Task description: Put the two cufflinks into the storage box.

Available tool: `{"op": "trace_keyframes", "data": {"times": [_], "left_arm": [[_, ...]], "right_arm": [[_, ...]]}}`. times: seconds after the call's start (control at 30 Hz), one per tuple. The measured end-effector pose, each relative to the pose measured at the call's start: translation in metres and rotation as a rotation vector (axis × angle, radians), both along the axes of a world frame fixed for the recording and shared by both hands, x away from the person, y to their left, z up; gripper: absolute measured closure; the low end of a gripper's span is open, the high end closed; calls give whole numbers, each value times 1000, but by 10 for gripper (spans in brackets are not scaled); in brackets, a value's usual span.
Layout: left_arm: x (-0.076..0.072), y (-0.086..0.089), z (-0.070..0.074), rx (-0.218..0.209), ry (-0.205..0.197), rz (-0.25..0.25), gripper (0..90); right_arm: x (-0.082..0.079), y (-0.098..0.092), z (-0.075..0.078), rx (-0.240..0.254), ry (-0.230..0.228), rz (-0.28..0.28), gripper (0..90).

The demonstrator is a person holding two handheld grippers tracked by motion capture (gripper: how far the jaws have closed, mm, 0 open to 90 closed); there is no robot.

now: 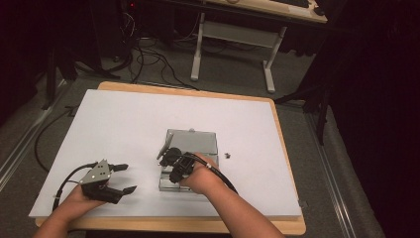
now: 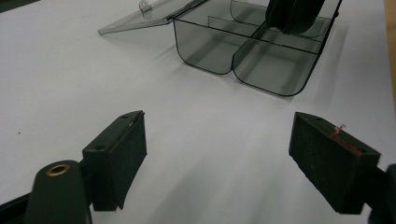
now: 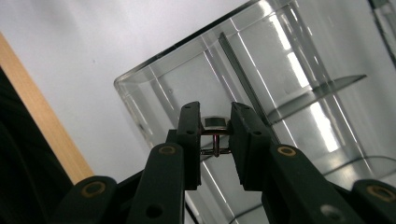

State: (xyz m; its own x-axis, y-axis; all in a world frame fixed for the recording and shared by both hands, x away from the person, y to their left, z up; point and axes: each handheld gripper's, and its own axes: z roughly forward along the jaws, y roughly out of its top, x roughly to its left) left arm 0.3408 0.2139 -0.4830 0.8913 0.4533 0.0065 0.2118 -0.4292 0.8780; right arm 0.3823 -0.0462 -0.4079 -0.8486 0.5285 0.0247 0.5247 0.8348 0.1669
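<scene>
Small dark metal part, pinched betw. jaw pads, over a compartment of clear divided box; box lid open, on table.

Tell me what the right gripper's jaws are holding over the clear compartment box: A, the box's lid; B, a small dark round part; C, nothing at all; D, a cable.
B: in the right gripper view the right gripper is clamped on a small dark round part above the clear compartment box.
</scene>
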Motion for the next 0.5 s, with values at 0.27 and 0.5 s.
{"op": "trace_keyframes", "data": {"times": [0.27, 0.5], "left_arm": [[0, 0, 0, 3, -3, -1, 196], [0, 0, 0, 3, -2, -2, 196]], "right_arm": [[5, 9, -16, -9, 5, 11, 753], [10, 10, -23, -29, 12, 12, 753]]}}
